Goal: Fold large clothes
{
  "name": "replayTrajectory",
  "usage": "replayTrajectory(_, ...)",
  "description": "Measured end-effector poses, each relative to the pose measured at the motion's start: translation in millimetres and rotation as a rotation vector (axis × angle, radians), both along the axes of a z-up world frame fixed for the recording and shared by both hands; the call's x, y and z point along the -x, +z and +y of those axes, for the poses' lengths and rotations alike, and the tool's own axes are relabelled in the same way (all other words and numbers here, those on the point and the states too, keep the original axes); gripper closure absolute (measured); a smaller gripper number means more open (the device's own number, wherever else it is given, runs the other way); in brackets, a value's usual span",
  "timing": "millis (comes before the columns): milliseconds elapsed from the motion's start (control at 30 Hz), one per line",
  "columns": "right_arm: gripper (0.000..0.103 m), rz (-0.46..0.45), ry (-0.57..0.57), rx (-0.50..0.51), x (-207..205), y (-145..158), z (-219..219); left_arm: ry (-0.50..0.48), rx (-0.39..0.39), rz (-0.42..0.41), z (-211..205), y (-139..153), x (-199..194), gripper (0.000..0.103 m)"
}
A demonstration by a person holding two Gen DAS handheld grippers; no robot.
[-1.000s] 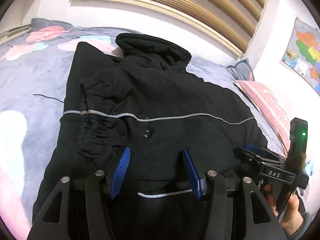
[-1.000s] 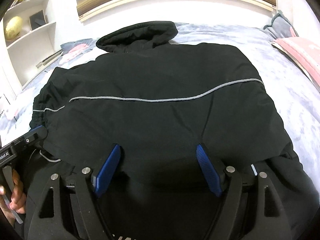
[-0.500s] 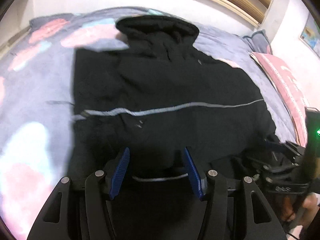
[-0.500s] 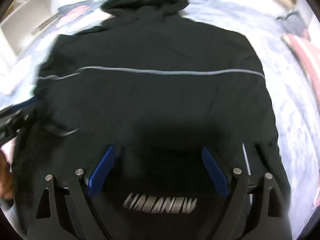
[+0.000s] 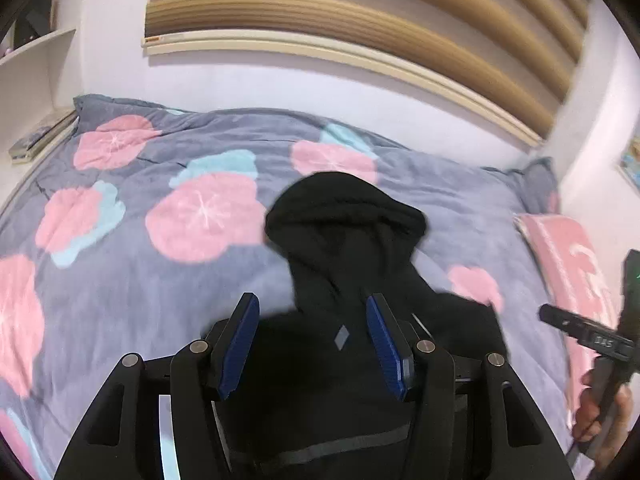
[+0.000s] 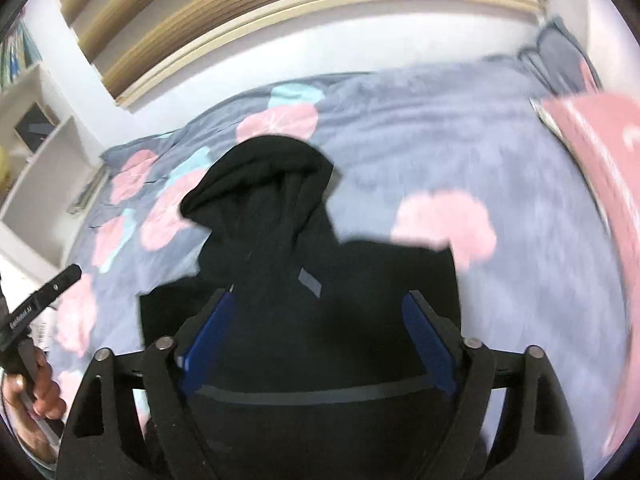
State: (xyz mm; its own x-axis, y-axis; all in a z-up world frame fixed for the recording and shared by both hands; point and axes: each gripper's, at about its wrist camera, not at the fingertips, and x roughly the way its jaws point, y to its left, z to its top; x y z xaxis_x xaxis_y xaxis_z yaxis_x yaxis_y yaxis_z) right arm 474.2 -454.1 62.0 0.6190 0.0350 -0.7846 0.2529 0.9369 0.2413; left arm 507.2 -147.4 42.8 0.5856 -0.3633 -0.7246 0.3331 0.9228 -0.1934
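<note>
Task's thing: a black jacket (image 5: 344,248) with its hood (image 6: 260,176) at the far end, over a bed whose grey cover (image 5: 120,300) has pink and pale blue blotches.
Jacket, position: the hood and shoulders lie toward the far middle of the cover. The near part rises up to both grippers and fills the lower middle of each wrist view.
Left hand-held gripper (image 5: 312,300): medium-wide, with black fabric filling the gap from one blue pad to the other. It grips the jacket's near-left part, and a small grey patch (image 5: 343,336) sits between its fingers.
Right hand-held gripper (image 6: 318,296): wide, and its jaws have just been closing a little. Jacket fabric is packed between the pads, so it grips the near-right part. A grey stripe (image 6: 320,394) runs across the cloth just nearer than the pads.
Grippers to each other: side by side on the near edge, each at the border of the other's view with the hand (image 6: 36,384) that carries it.
Right of jacket: a pink pillow (image 5: 560,248), apart from it.
Far side: a white wall with wooden slats (image 5: 360,12).
Far left: white shelves (image 6: 44,152).
Sharpness: both views are blurred.
</note>
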Motion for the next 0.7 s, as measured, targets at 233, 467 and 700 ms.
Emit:
replayTrajectory(233,0.02,0.066,0.042,0.036,-118.2,-51.1,-18.9,0.038,0.055,0.115,-21.8,-65.7,-111.1,0.046)
replayTrajectory(467,0.03,0.167,0.074,0.025,-203.1,-116.5,-28.0,0.023,0.012,0.209,-53.4,-132.1,-172.4,0.046)
replayTrajectory(700,0.095,0.156,0.079,-0.033,-227.0,-124.6,-44.0,0.105,0.196,0.212,-24.6,-141.8,-209.6,0.094)
